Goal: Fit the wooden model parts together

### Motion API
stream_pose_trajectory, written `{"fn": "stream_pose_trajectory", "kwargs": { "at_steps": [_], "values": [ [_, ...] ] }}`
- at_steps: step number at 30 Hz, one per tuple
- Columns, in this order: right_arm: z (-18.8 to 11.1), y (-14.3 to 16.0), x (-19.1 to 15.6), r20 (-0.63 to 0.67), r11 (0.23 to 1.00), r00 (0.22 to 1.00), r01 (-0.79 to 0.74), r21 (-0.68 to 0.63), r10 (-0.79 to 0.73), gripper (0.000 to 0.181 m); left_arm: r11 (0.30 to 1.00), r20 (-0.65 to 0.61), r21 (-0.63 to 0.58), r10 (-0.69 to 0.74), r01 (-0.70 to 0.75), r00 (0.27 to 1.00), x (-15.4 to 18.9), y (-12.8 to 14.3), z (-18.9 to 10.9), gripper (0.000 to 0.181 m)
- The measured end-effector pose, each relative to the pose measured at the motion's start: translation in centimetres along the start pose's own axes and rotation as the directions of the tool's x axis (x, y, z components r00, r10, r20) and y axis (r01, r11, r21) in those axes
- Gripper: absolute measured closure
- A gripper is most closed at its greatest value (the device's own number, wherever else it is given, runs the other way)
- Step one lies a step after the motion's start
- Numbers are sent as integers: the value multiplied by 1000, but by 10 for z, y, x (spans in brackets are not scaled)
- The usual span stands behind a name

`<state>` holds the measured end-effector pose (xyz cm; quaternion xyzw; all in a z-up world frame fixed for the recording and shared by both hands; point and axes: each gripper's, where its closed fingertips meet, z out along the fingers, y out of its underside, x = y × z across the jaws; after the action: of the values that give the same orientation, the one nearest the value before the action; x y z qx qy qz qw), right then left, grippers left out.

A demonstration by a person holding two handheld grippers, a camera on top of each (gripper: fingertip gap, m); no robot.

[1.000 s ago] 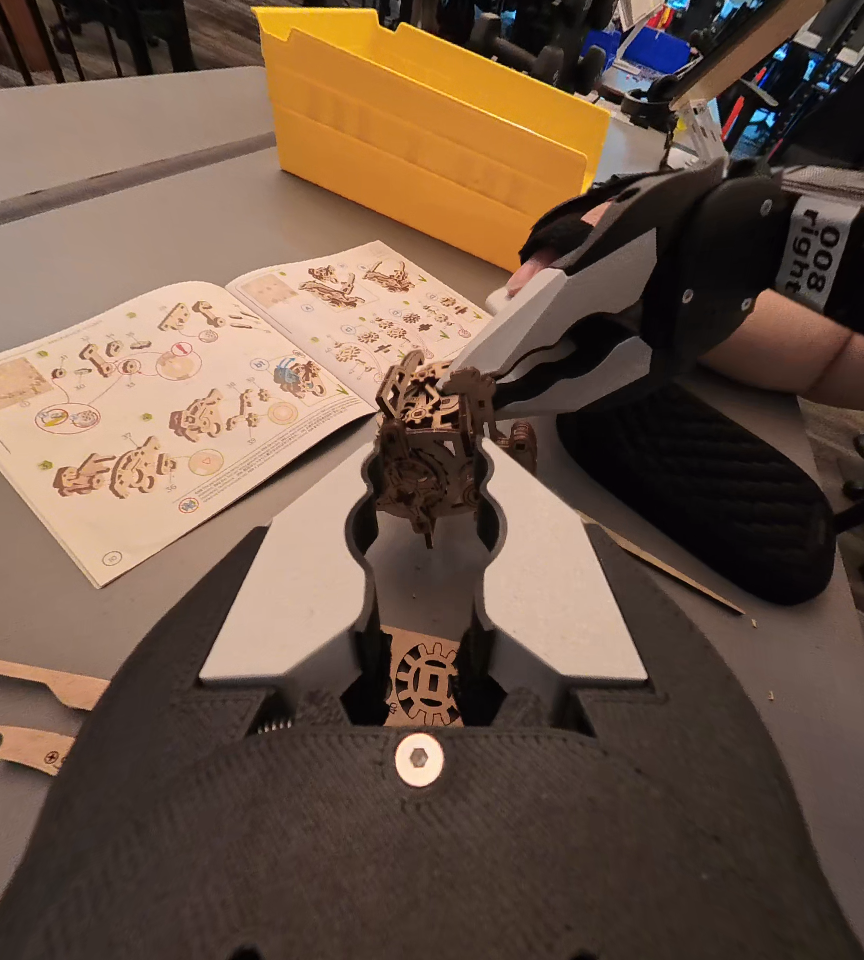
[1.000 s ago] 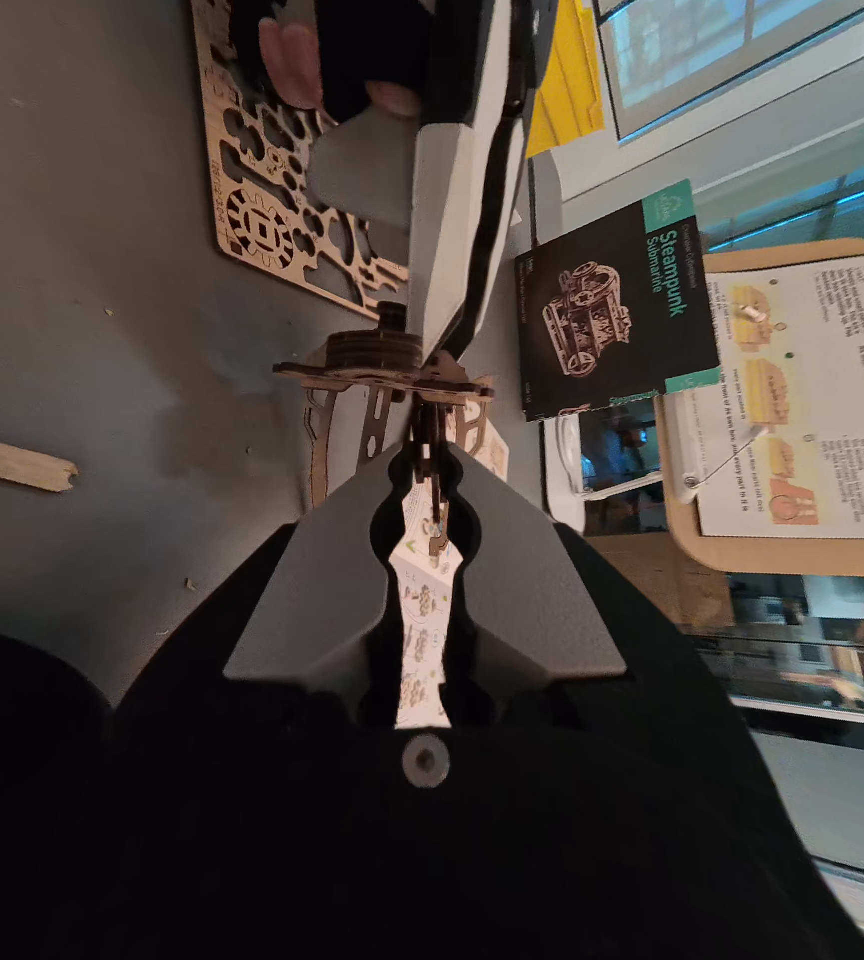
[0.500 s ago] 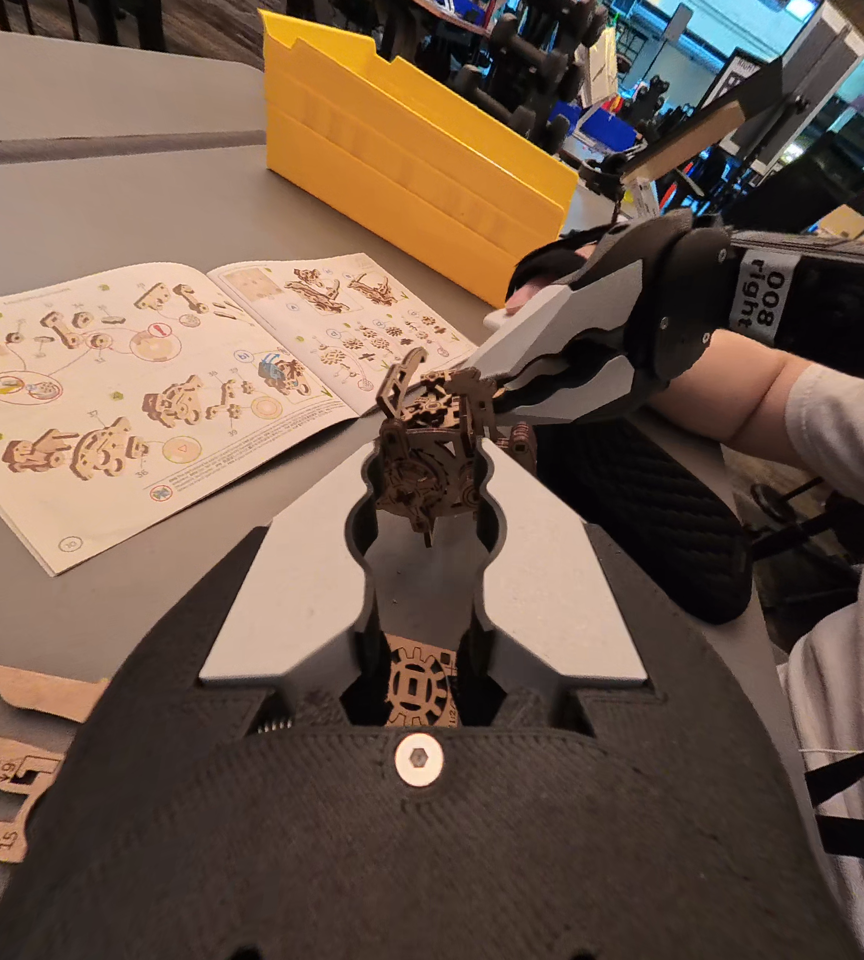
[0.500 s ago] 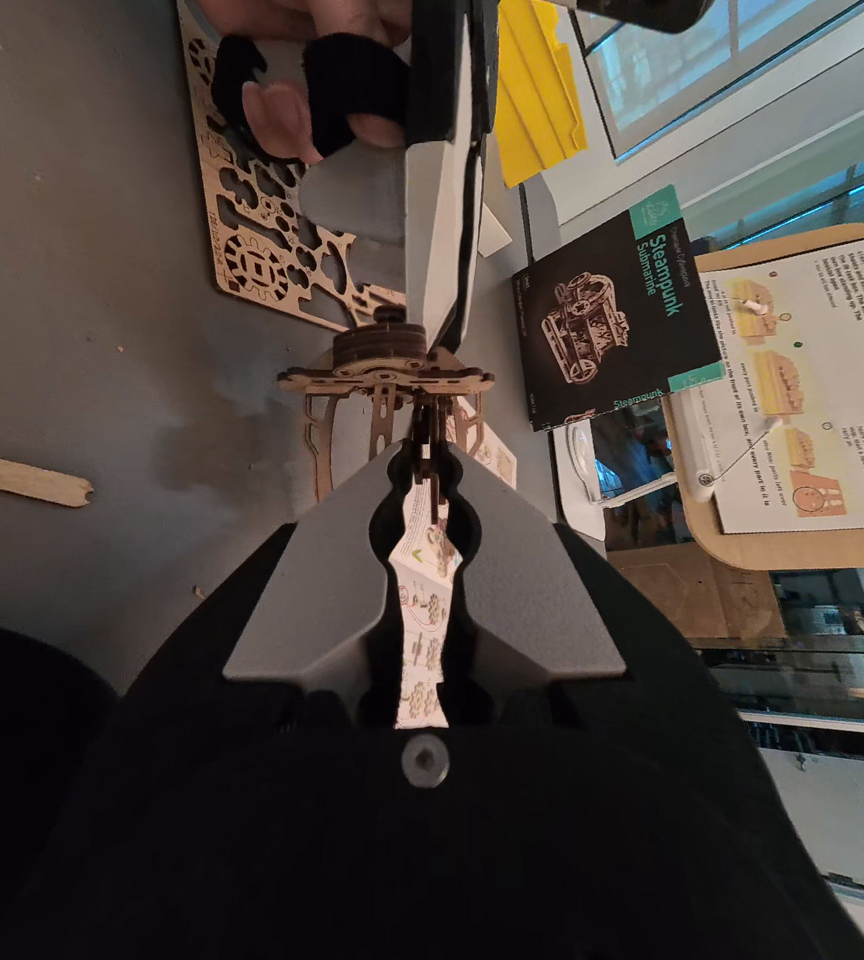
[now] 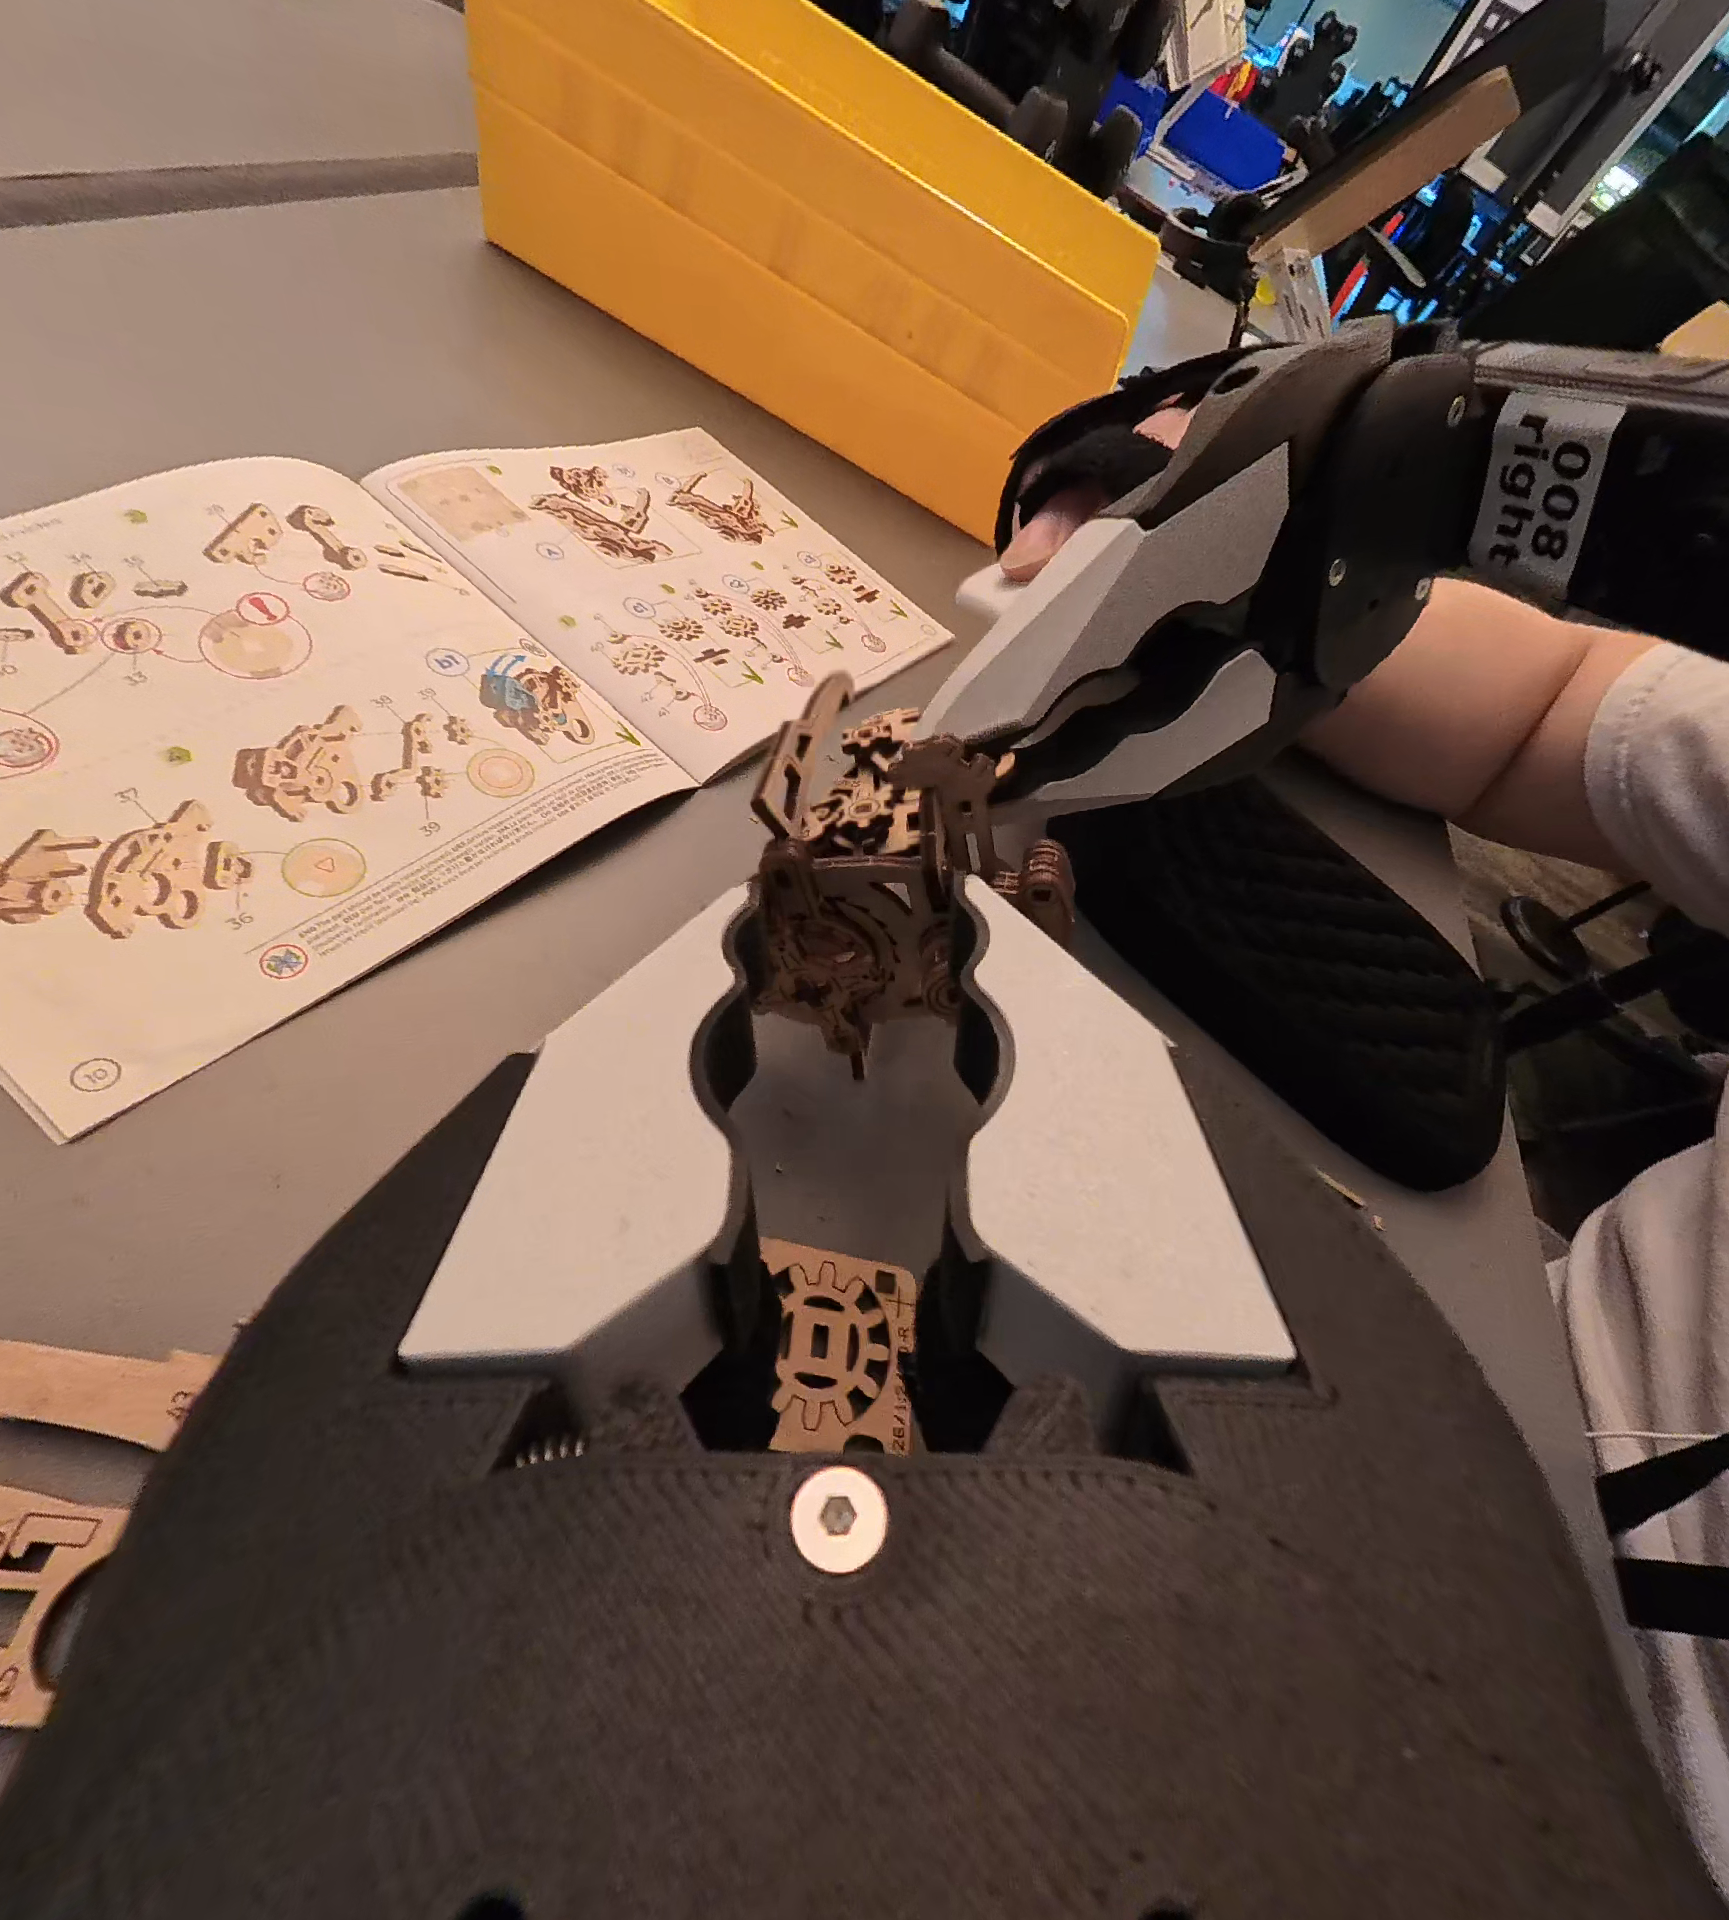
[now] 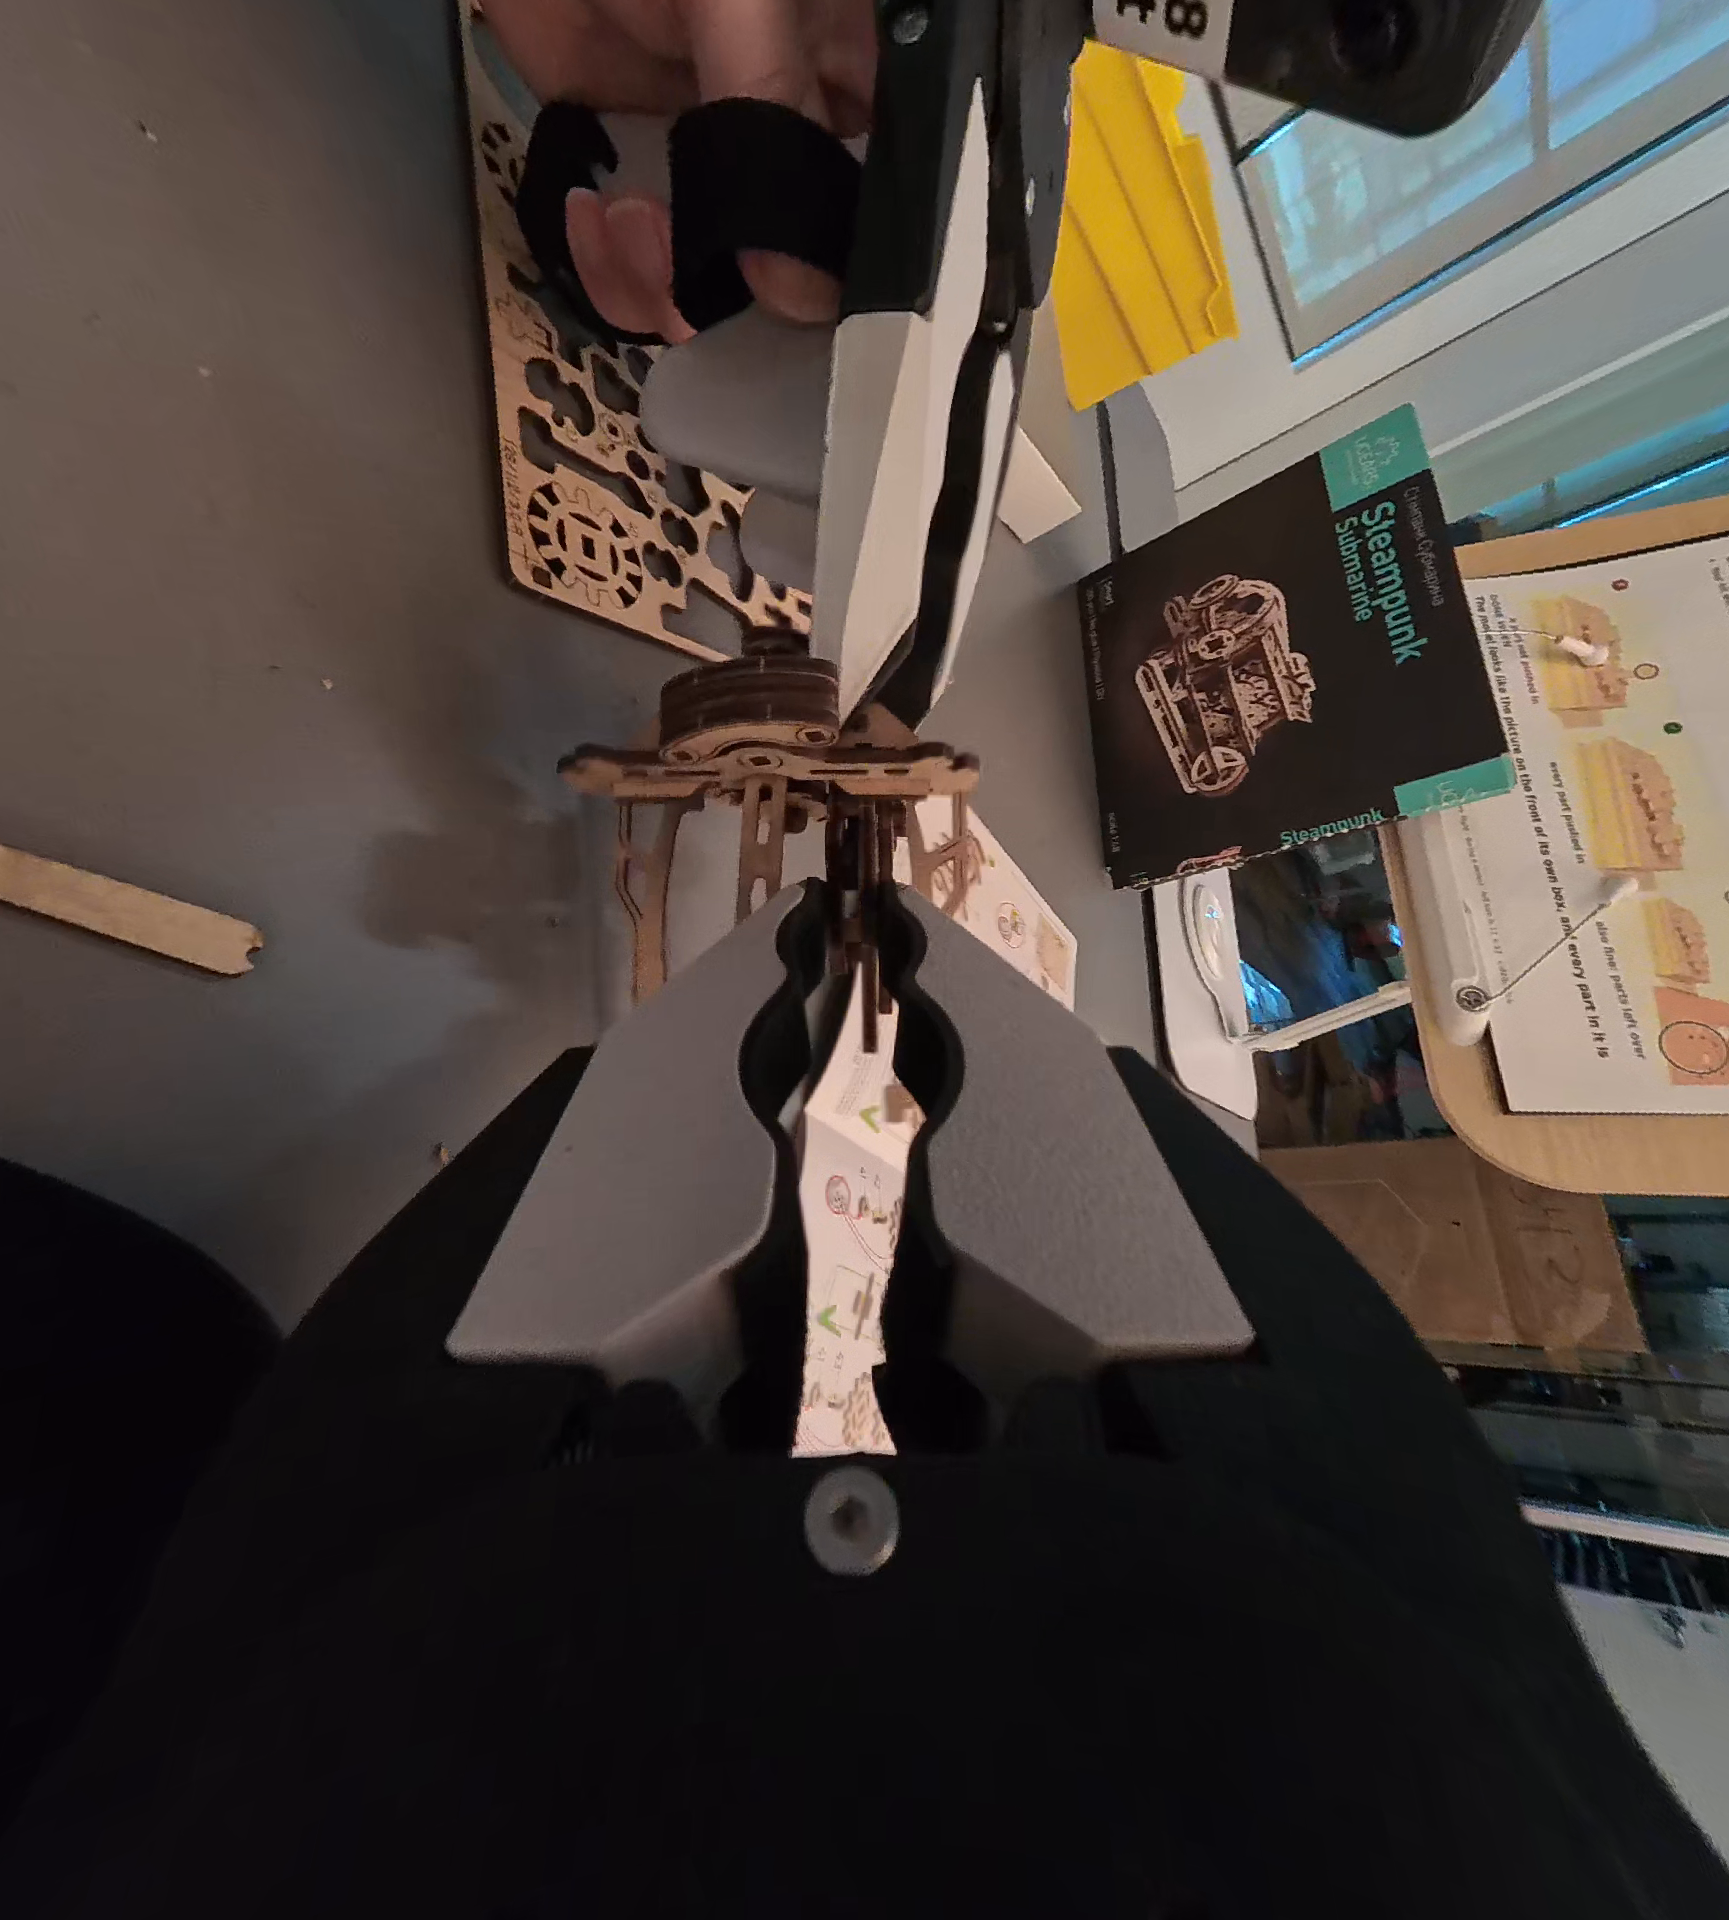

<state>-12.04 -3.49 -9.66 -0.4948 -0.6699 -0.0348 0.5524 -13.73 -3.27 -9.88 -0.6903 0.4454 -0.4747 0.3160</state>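
I hold the wooden model assembly [image 5: 855, 914] between the tips of my left gripper [image 5: 855, 935]; its two grey fingers [image 5: 631, 1122] are pressed on the sides of the gear frame, so this gripper is clamped on it. The assembly stands up in front of my left tool, above the grey table [image 5: 216, 312], and I see no part of it touching the table.

My right gripper [image 6: 858, 914] comes from the right side of the left one and is closed on a small wooden part [image 6: 865, 966] at the upper edge of the assembly. In the right wrist view this thin dark piece sits between the tips, directly before the flat top plate [image 6: 766, 774] and the round stacked disc [image 6: 746, 707].

I judge the model to be very light, stiff, but fragile: thin laser-cut plywood with narrow struts and small teeth, which can snap if squeezed across the flat face. It is better to hold it on the solid frame edges, as the left fingers do, and to push the small part straight along its slot without twisting.

Beyond the left gripper lies the open instruction booklet [image 5: 320, 707], and further a yellow bin [image 5: 787, 229]. Under the tool lies a punched plywood sheet [image 5: 839, 1351].
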Motion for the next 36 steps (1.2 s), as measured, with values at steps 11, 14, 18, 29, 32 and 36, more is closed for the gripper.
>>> {"fn": "stream_pose_trajectory", "kwargs": {
  "at_steps": [11, 14, 18, 29, 32, 36],
  "values": [
    [-3, -2, -7, 43, 999, 998, 52, -2, -52, 173, 999, -14, -39, 15, -15, 1000, 5, 5, 2, 148],
    [-3, -2, -6, 49, 999, 998, 33, -10, -33, 173, 999, -10, -39, 15, -16, 1000, 5, 5, 2, 148],
    [-2, -3, -8, 67, 1000, 998, -8, -16, 9, 173, 999, -24, -40, -15, 14, 1000, 4, 5, 1, 148],
    [-1, -6, -10, 113, 993, 987, -114, -31, 117, 174, 998, -23, -52, -37, 36, 999, 5, 6, 0, 148],
    [-2, -7, -9, 105, 991, 986, -128, -24, 130, 174, 997, -38, -49, -68, 66, 997, 5, 6, 0, 148],
    [-3, -10, -6, 75, 991, 988, -132, -5, 132, 174, 993, -62, -51, -107, 104, 992, 5, 5, -1, 149]
  ]
}}
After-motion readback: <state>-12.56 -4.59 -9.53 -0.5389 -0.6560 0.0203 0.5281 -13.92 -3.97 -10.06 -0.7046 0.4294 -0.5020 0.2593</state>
